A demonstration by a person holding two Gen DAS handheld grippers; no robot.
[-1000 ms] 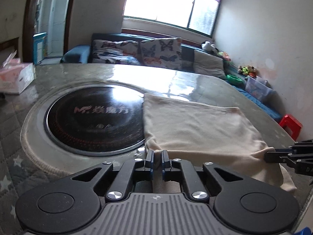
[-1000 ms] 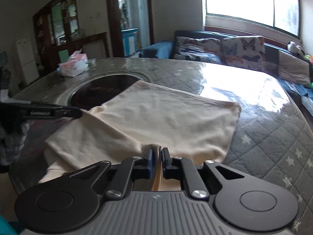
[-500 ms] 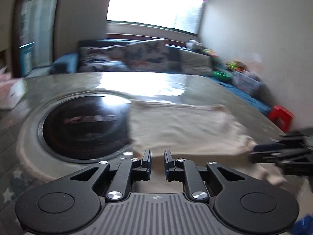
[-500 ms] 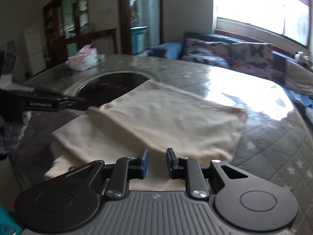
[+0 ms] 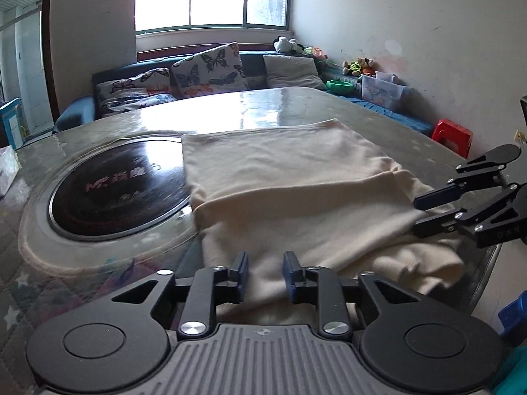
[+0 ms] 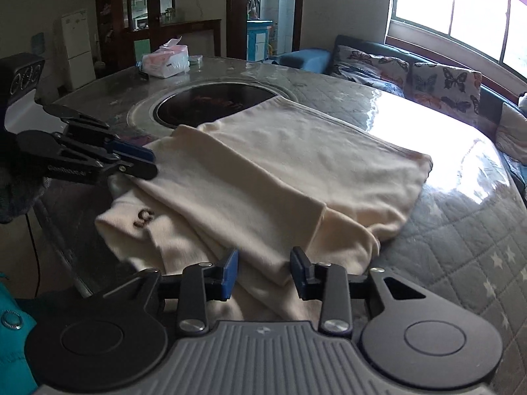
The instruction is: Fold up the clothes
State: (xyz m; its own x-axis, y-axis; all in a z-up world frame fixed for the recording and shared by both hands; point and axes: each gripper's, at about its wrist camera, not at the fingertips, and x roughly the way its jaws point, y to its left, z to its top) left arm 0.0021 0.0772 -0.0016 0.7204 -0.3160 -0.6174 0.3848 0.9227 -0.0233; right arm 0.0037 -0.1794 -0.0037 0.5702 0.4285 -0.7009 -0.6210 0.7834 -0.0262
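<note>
Jaws apart, left gripper (image 5: 265,271) over cream garment (image 5: 296,191), "GenRobot.AI" lettering

Round glass-topped table (image 6: 444,151) over a grey quilted cover with white stars, a dark round cooktop (image 5: 122,191) set in its middle, a cream garment (image 6: 263,177) lying folded across it — one edge over the cooktop's rim, a tissue pack (image 6: 166,61) at the far side

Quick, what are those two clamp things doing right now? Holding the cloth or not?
Left gripper: open, holding nothing, fingers apart over the cream knit garment.
Right gripper: open, holding nothing, over the same garment's near edge.
</note>
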